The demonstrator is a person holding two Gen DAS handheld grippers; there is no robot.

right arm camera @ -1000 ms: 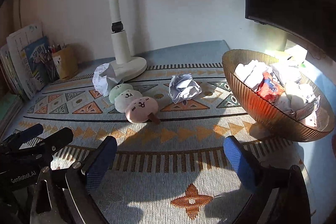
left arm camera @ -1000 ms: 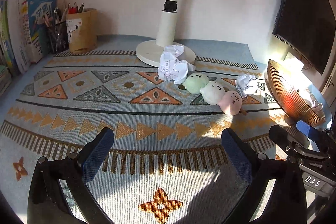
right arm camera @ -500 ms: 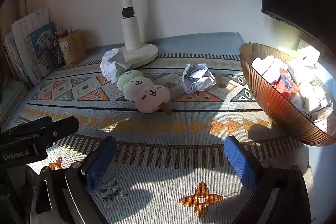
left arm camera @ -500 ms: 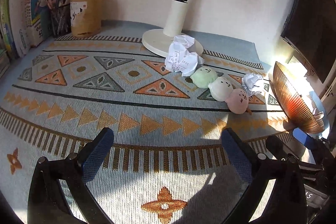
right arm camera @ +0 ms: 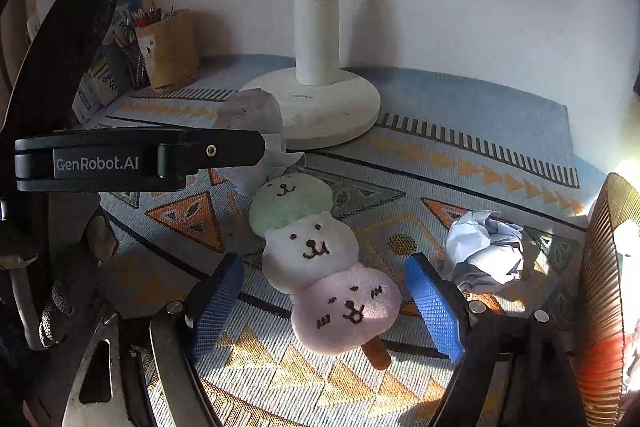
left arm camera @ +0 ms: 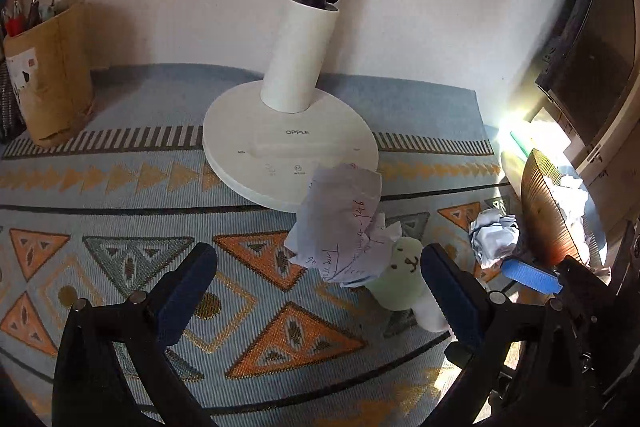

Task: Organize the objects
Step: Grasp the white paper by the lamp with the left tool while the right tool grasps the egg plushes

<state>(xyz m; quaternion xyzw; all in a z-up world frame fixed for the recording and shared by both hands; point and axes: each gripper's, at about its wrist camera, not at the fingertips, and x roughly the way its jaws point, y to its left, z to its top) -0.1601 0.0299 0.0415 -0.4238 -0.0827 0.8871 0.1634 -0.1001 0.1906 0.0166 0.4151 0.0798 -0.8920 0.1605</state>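
The dango plush (right arm camera: 316,259), three faces on a stick, lies on the patterned surface (right arm camera: 460,163), its pink end between the wide-open, empty fingers of the right gripper (right arm camera: 326,307). A crumpled paper ball (right arm camera: 486,251) sits just right of it, near the ribbed bowl (right arm camera: 604,267). The left gripper (left arm camera: 318,297), also spread and empty, frames a larger paper wad (left arm camera: 344,227) leaning on the lamp base (left arm camera: 288,147). Closing carelessly could pinch plush and paper together, or nudge the lamp.
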